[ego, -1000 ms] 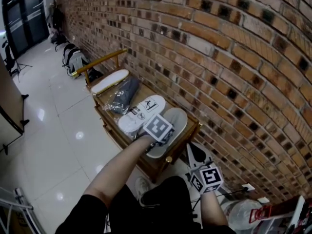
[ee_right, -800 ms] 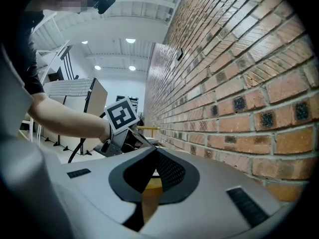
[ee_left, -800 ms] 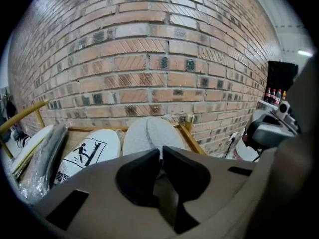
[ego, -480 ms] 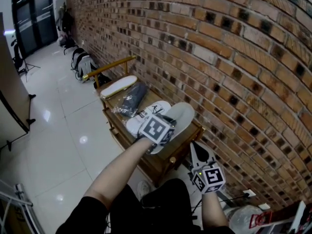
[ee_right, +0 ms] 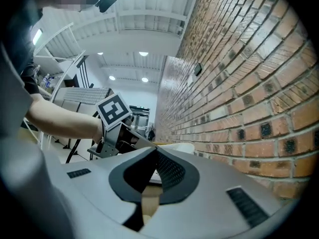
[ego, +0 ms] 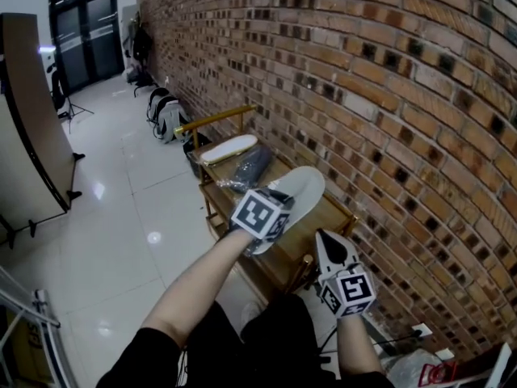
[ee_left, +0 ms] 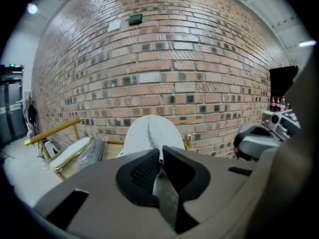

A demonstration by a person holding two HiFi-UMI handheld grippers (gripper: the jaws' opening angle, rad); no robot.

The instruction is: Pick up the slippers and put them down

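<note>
A pale grey slipper (ego: 300, 191) hangs tilted above the wooden bench (ego: 329, 215), and my left gripper (ego: 280, 207) is shut on its near edge. In the left gripper view the slipper's sole (ee_left: 149, 132) rises straight ahead of the closed jaws of the left gripper (ee_left: 160, 152). My right gripper (ego: 333, 250) is lower and to the right, near the bench's front corner, shut with nothing in it. In the right gripper view the right gripper (ee_right: 155, 152) points level at the left gripper's marker cube (ee_right: 113, 111) and the slipper (ee_right: 178, 147). The second slipper is hidden behind the cube.
A dark wrapped bundle (ego: 251, 166) and a white sole-shaped piece (ego: 229, 148) lie at the bench's far end under a gold rail (ego: 212, 120). The brick wall (ego: 388, 95) runs close along the right. Backpacks (ego: 166, 108) sit on the glossy floor; a board (ego: 32, 128) leans at left.
My left gripper has lifted the grey slipper off the bench, away from the white strapped slipper beside it. The right gripper has risen a little. The head view has tilted up.
</note>
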